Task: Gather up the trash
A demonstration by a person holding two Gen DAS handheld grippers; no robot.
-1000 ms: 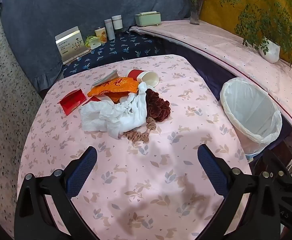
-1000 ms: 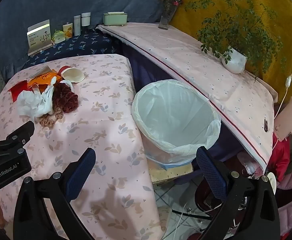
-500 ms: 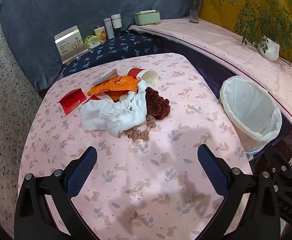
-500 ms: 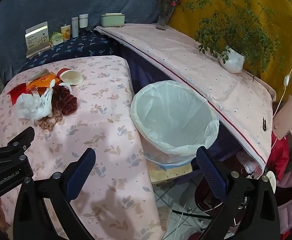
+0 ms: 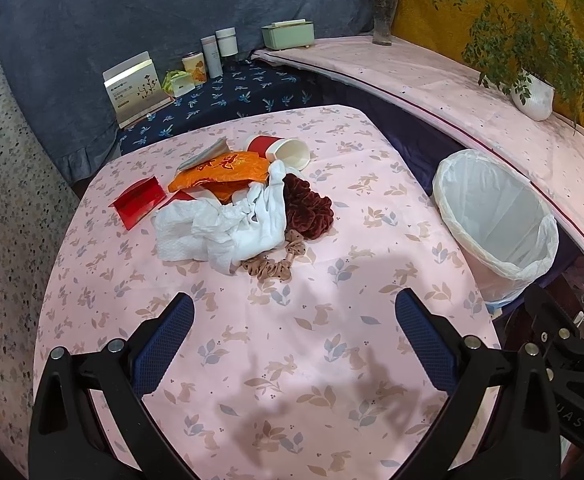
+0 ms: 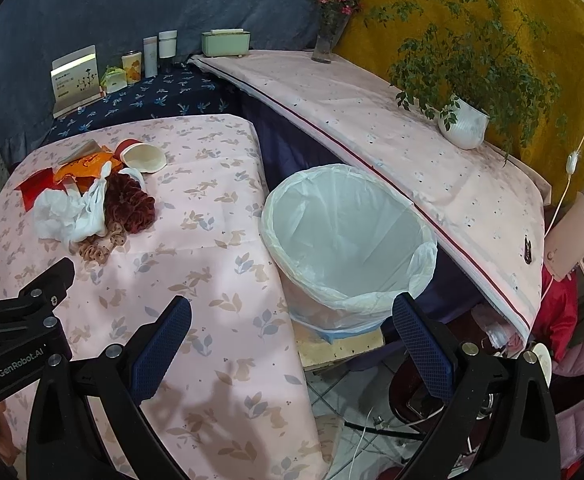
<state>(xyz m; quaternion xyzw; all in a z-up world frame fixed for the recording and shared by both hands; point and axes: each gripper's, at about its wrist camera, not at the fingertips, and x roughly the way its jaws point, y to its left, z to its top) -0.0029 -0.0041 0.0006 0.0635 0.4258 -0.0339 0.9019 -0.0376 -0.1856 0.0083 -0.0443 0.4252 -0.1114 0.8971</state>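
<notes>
A trash pile lies on the pink table [image 5: 292, 360]: crumpled white tissue and bag [image 5: 219, 228], an orange wrapper [image 5: 223, 170], a tipped red paper cup [image 5: 279, 150], a red box [image 5: 139, 202], a dark red scrunchie [image 5: 308, 206] and a tan scrunchie [image 5: 271, 268]. The pile shows in the right wrist view too [image 6: 87, 204]. A white-lined bin [image 6: 348, 236] stands right of the table, also in the left wrist view [image 5: 496, 220]. My left gripper [image 5: 294, 344] is open and empty, short of the pile. My right gripper [image 6: 292, 344] is open and empty over the table edge near the bin.
A dark blue shelf [image 5: 227, 96] behind the table holds a card stand, cans and bottles. A long pink-covered ledge [image 6: 372, 120] carries a potted plant [image 6: 464, 124], a vase and a green box. Cables and clutter lie on the floor at right.
Both grippers have drawn back and lifted slightly, so the pile and bin look a little farther away. Nothing on the table has moved.
</notes>
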